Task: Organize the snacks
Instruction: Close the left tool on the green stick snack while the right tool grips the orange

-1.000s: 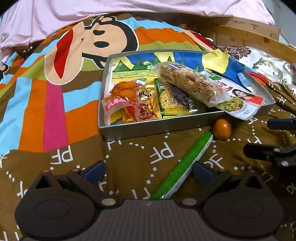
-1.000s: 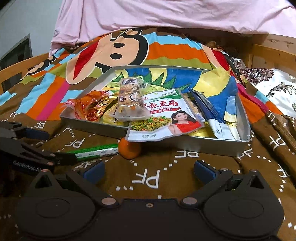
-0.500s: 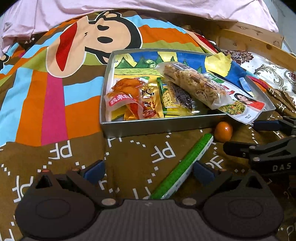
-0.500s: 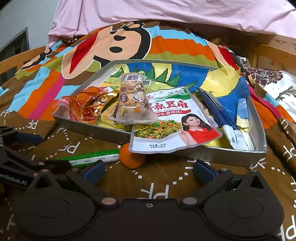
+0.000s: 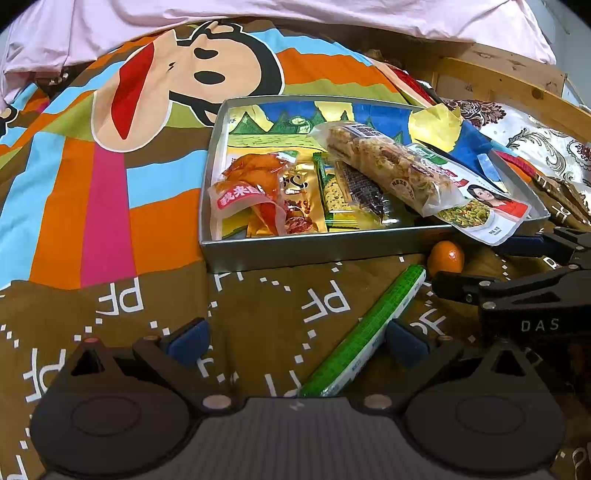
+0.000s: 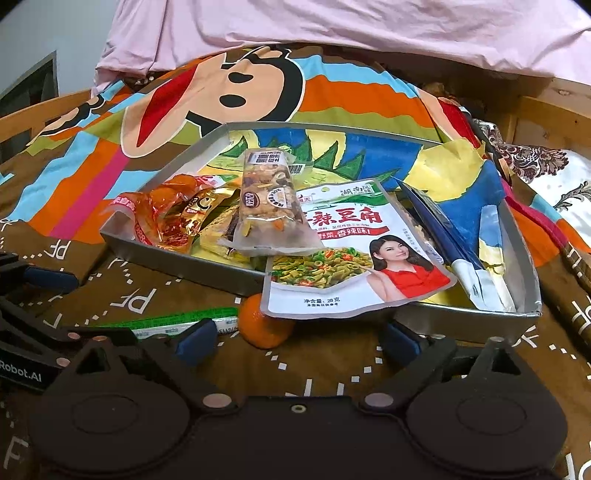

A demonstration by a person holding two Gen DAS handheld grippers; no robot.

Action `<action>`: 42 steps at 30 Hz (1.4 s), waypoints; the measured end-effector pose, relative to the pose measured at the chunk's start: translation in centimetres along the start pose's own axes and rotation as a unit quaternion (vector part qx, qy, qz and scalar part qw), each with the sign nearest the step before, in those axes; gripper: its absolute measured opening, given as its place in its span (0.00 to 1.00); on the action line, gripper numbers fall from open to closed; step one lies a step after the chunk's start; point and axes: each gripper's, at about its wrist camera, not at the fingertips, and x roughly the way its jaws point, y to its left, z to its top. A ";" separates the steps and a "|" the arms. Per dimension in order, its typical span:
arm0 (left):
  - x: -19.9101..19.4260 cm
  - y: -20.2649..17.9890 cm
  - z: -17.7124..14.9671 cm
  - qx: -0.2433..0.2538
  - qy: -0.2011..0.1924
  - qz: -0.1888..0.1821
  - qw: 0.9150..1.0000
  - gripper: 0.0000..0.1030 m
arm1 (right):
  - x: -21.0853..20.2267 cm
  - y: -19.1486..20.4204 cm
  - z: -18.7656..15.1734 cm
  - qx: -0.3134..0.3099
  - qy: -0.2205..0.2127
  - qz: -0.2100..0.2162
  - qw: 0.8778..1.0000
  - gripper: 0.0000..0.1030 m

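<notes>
A shallow metal tray (image 5: 295,249) (image 6: 461,321) lies on the bed and holds several snack packs: a red-orange pack (image 5: 251,184), a nut bar (image 5: 388,162) (image 6: 267,199) and a white bean pack (image 5: 487,210) (image 6: 351,258) that hangs over the tray's near rim. In front of the tray lie a small orange (image 5: 445,256) (image 6: 264,325) and a long green stick pack (image 5: 365,332) (image 6: 173,321). My left gripper (image 5: 295,338) is open, its right finger beside the stick pack. My right gripper (image 6: 295,338) is open, just short of the orange; it also shows in the left wrist view (image 5: 480,266).
A cartoon-print quilt (image 5: 110,184) covers the bed. A pink sheet (image 5: 258,14) is bunched at the back. A wooden bed frame (image 5: 498,81) and a patterned pillow (image 5: 535,144) lie at the right. The left gripper shows at the left of the right wrist view (image 6: 37,314).
Both grippers have moved forward toward the tray. The right gripper has closed in on the orange and reaches further into the left wrist view. The snacks have not moved.
</notes>
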 end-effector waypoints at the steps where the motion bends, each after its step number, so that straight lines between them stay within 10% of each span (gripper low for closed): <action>1: -0.1 -0.1 -0.1 0.003 -0.002 0.000 1.000 1.00 | -0.1 0.0 0.0 -0.001 -0.001 0.002 1.000 0.83; 12: -0.6 -1.4 0.0 0.056 -0.018 -0.039 0.998 0.99 | 0.4 0.3 0.3 0.029 0.000 0.030 0.999 0.68; 20: 0.2 -1.1 -0.1 0.042 0.008 -0.023 0.999 0.99 | 0.6 0.2 0.3 0.052 -0.002 0.048 0.998 0.35; 42: -1.8 -2.7 -0.2 0.070 0.020 -0.006 0.997 0.45 | -3.3 -0.9 -1.0 0.035 0.008 0.059 0.998 0.35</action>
